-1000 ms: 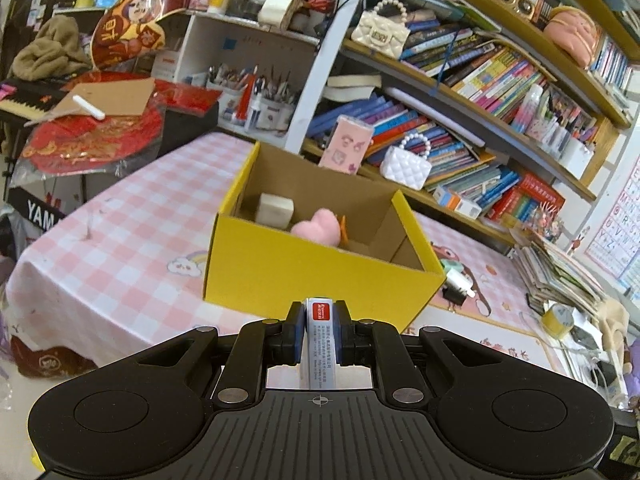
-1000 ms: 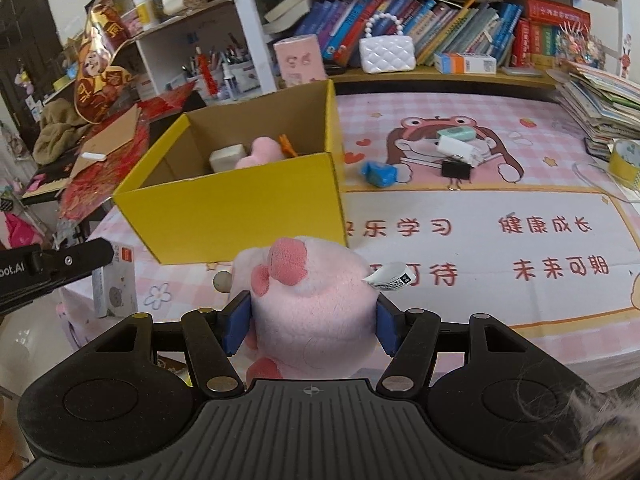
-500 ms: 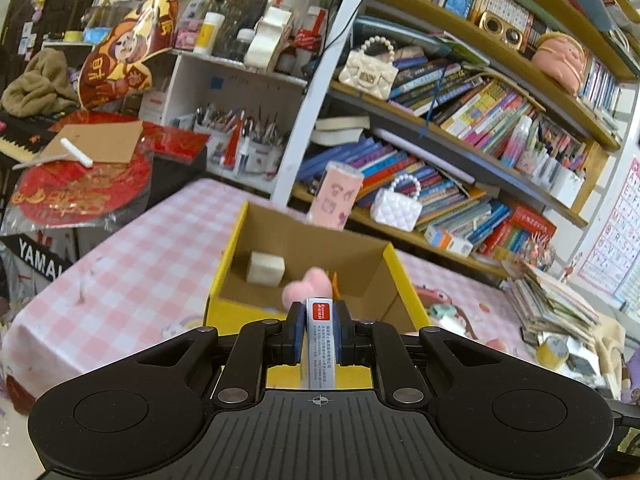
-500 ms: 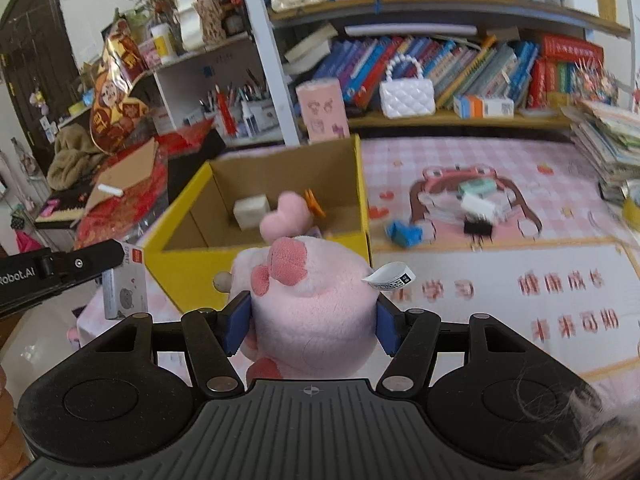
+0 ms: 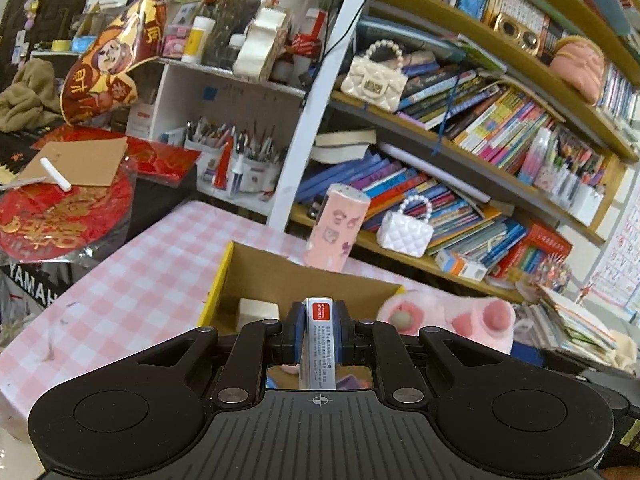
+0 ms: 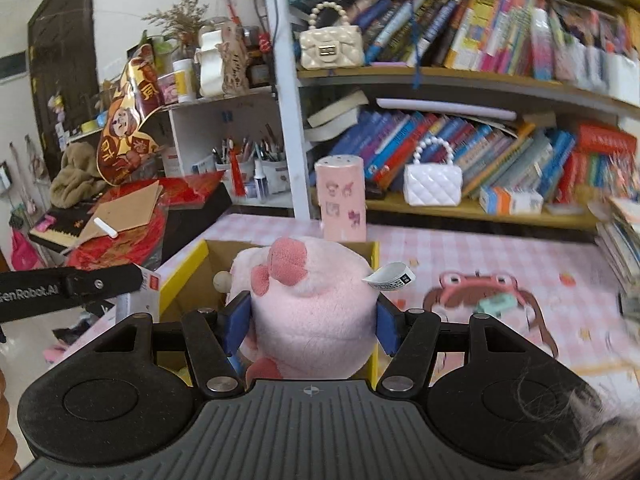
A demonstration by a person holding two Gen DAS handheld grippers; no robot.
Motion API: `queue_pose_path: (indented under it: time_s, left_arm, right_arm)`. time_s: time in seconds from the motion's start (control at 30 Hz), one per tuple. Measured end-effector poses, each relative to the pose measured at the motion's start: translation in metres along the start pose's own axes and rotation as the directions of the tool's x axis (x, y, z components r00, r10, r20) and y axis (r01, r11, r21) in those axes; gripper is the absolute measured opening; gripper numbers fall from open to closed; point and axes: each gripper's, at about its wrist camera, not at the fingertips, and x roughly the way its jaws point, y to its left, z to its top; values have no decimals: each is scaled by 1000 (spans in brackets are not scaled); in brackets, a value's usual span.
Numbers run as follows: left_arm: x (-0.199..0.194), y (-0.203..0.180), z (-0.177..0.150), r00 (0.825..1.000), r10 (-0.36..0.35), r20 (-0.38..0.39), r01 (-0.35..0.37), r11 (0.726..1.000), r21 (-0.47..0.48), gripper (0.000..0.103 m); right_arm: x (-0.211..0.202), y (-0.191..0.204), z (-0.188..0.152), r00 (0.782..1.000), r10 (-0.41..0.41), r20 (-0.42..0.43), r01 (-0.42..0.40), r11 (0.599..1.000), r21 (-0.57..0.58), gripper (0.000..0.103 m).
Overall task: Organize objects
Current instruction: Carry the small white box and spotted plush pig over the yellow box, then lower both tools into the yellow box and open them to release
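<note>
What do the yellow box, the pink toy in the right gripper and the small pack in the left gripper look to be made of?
Yellow box: cardboard, brown raw inside, yellow outside. Pink toy: plush fabric, fuzzy nap, sewn-in paper tag. Small pack: looks like printed carton, matte white with red label; contents unseen.

1. A pink checked tablecloth (image 5: 132,280) covers the table ahead of the tongs.
2. Beyond it, wooden bookshelves (image 6: 460,76) crammed with leaning books run off to the right.
3. A white cubby shelf (image 5: 224,92) with pen cups stands ahead to the left.
4. A dark keyboard (image 5: 28,284) sits far left.
5. Daylight brightens the pale wall (image 6: 120,8) at upper left.
</note>
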Motion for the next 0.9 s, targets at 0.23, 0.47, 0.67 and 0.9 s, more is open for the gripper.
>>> queue_pose_path:
  time_s: [0.23,0.47,0.67,0.9]
  left_arm:
    - [37,1,-9,994,75,-73,-74,997,17,13]
    - [59,4,-20,981,138,-139,-134,990,37,13]
    - [69,2,-27,973,165,-160,-154,985,79,13]
    - [78,3,-29,968,178,-178,-167,983,76,13]
  right_arm:
    - [49,-3,-7,995,43,-93,-50,996,-78,59]
    - [86,0,-25,979,85,-185,-117,979,-165,59]
    - [105,3,-33,967,119,-226,-173,955,-240,60]
    - [117,-1,-30,956,194,-221,-255,923,-290,60]
